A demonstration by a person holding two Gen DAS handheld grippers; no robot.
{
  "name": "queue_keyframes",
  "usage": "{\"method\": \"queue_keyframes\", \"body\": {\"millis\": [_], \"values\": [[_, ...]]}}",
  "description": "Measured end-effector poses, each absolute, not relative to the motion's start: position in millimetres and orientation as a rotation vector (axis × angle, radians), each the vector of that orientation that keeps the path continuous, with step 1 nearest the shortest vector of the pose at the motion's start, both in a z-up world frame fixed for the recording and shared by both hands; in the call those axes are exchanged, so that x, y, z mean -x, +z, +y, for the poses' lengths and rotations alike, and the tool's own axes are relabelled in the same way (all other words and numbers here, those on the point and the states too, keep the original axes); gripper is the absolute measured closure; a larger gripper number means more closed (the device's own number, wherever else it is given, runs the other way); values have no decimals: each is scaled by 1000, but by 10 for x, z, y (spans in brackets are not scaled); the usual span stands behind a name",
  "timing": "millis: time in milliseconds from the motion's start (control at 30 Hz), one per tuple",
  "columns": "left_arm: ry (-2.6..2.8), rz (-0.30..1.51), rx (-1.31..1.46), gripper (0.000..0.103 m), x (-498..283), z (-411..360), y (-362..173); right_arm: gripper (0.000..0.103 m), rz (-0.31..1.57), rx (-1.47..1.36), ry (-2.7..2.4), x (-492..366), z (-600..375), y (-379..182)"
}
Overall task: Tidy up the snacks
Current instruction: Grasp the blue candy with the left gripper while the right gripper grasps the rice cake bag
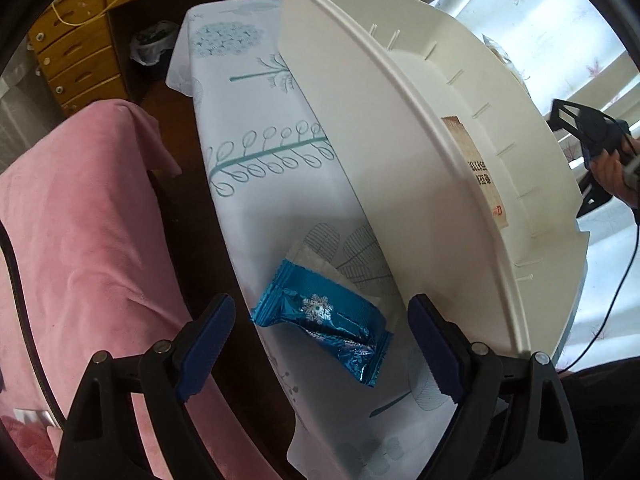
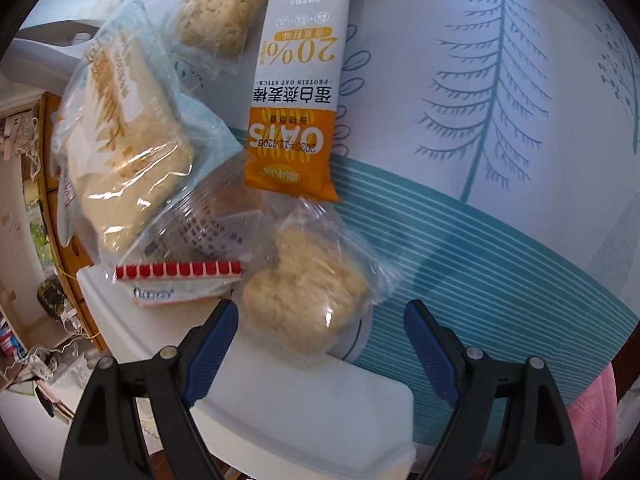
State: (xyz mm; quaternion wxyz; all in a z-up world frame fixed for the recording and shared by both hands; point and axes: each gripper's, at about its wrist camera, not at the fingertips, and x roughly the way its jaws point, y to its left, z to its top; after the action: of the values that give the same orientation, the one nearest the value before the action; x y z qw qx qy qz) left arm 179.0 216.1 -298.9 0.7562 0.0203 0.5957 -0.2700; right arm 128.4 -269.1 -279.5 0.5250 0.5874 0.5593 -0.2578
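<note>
Snacks lie on the table (image 2: 500, 92), which has a white cloth with blue leaf and tree prints. Our left claw (image 1: 322, 344) is wide open and holds nothing. Between its blue pads sits a shiny blue candy (image 1: 320, 316) with a snowflake on it. The candy rests partly on a clear wrapper (image 1: 320, 264), near the table's left edge. Just right of the candy stands a big white bin (image 1: 380, 152), tilted in this view, and a tan packet (image 1: 476, 168) shows inside it (we cannot read its label). A pink blanket (image 1: 80, 220) hangs over something left of the table.

Our right claw (image 2: 320, 340) is wide open too, and empty. Just ahead of it lies a puffy rice cake (image 2: 308, 296) in a clear bag, touching the bin's white rim (image 2: 304, 408). Past it lies an orange and white oat bar (image 2: 300, 96). Left of the bar sits a big bagged cake (image 2: 124, 132), lying over a packet with a red strip (image 2: 180, 272). One more crumbly bar (image 2: 228, 4) lies at the top.

In the left view we see the right claw (image 1: 576, 124) far off, beyond the bin.
</note>
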Motion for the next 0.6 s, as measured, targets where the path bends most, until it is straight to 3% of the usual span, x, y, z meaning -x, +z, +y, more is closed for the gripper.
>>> {"method": "queue_keyframes", "body": {"millis": [267,500,600], "values": [[-677,1280,-55,28,-1864,2172,-3037,17,1353,-1432,-672,-1441,-2726,-2885],[-694,1242,-58,30,-1896,2202,-3053,19,1404,-1380,-730,-1706,-2713,-2902],[-680,1212,-81,32,-1832,2190,-3049,31,1426,-1330,-779,-1789,-2669,-2869]]}}
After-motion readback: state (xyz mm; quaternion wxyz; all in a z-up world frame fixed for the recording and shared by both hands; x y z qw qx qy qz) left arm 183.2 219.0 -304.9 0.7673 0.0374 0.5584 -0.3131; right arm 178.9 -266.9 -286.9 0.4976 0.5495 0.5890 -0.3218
